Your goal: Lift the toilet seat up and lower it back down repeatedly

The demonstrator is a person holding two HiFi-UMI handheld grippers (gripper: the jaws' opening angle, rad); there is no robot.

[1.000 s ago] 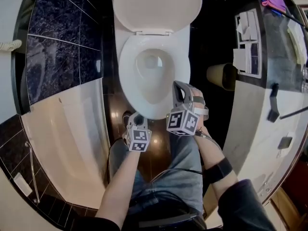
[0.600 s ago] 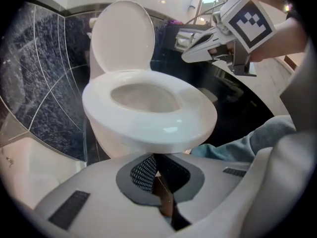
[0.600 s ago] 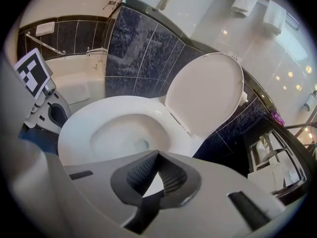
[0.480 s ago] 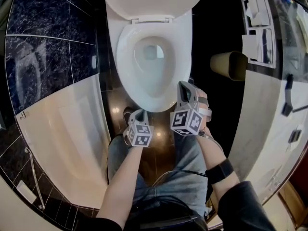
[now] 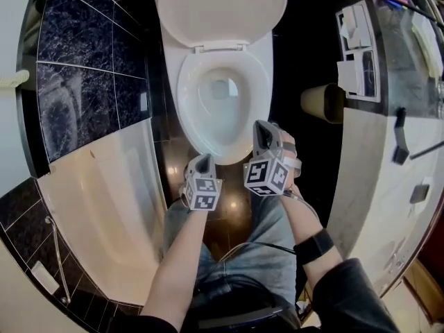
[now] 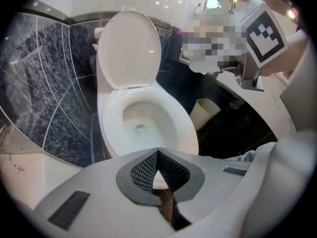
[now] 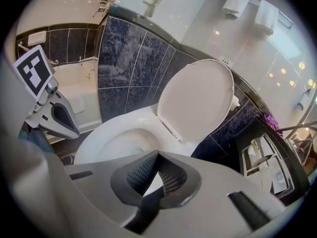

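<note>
The white toilet stands ahead of me, with its lid raised against the back wall. A white ring lies flat around the bowl; whether this is the seat or the bare rim I cannot tell. My left gripper hangs just short of the bowl's front edge, shut and holding nothing. My right gripper is over the front right of the rim, also shut and empty. In the left gripper view the left gripper points at the bowl. In the right gripper view the right gripper faces the lid.
A pale bathtub runs along the left below a dark tiled wall. A tan cylinder stands right of the toilet, beside a light counter and a rack with folded white items. My legs stand on the dark glossy floor.
The head view has swayed a little. Both grippers stay shut at the bowl's front edge, and the lid stays raised.
</note>
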